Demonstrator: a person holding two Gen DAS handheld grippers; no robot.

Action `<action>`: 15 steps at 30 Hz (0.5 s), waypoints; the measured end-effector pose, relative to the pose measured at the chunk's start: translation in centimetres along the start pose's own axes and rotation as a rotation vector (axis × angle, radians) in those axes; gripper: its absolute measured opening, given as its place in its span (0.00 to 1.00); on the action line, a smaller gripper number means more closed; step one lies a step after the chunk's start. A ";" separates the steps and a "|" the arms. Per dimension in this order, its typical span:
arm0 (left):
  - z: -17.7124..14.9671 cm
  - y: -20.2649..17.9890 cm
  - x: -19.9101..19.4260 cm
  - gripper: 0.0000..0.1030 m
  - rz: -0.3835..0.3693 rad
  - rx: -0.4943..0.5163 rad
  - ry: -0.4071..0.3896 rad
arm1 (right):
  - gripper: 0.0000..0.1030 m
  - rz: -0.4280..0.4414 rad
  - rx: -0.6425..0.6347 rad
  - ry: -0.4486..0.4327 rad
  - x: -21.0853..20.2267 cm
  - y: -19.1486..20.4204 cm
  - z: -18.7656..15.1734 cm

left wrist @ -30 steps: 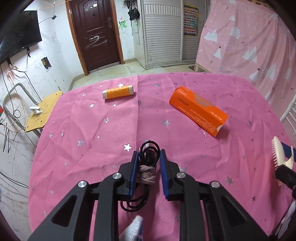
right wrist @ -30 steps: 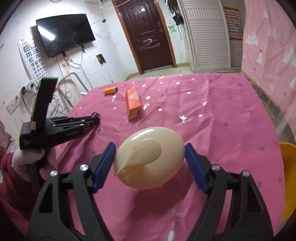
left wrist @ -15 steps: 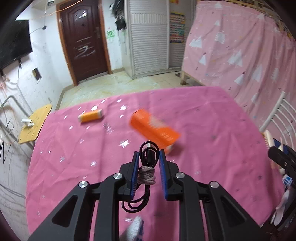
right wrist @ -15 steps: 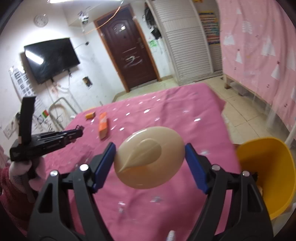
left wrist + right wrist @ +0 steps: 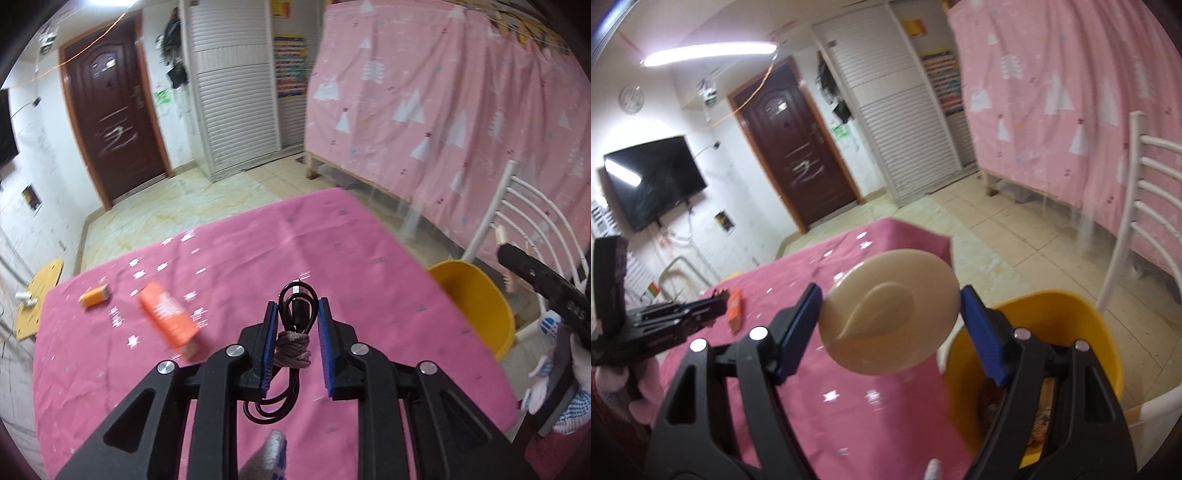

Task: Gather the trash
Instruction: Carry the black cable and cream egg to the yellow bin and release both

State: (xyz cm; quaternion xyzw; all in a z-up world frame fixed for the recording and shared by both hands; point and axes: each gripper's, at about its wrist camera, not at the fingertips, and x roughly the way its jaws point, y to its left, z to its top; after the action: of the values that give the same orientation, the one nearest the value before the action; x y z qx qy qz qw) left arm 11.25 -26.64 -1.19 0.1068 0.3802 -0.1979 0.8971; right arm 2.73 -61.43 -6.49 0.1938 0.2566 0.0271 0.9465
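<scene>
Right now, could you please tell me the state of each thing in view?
Left tool: shut on the cable.
Right tool: shut on the brush.
Yellow bin: open, partly filled.
Orange box: lying on the table.
Door: closed.

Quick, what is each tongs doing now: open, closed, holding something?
Left tongs: shut on cable.
Right tongs: shut on brush.

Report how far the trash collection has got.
Done: the yellow bin already holds some scraps. In hand: left gripper grips a coiled black cable; right gripper clamps a beige oval brush near the bin. Left: orange box and small orange tube on the pink tablecloth.
</scene>
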 end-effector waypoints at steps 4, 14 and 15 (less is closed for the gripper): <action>1.1 -3.9 0.0 0.13 -0.048 0.058 -0.010 | 0.71 -0.038 0.045 -0.029 -0.5 -2.6 0.3; 2.7 -14.2 2.3 0.13 -0.128 0.192 0.001 | 0.76 -0.114 0.160 -0.067 -1.3 -8.3 0.1; 2.7 -14.7 2.6 0.13 -0.136 0.198 0.005 | 0.79 -0.119 0.172 -0.082 -1.7 -8.7 0.1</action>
State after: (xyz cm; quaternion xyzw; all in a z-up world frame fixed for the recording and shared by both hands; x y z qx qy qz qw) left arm 8.20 -41.51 -1.81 0.1694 0.3676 -0.2947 0.8656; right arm 0.91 -69.80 -8.92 0.2597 0.2301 -0.0594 0.9360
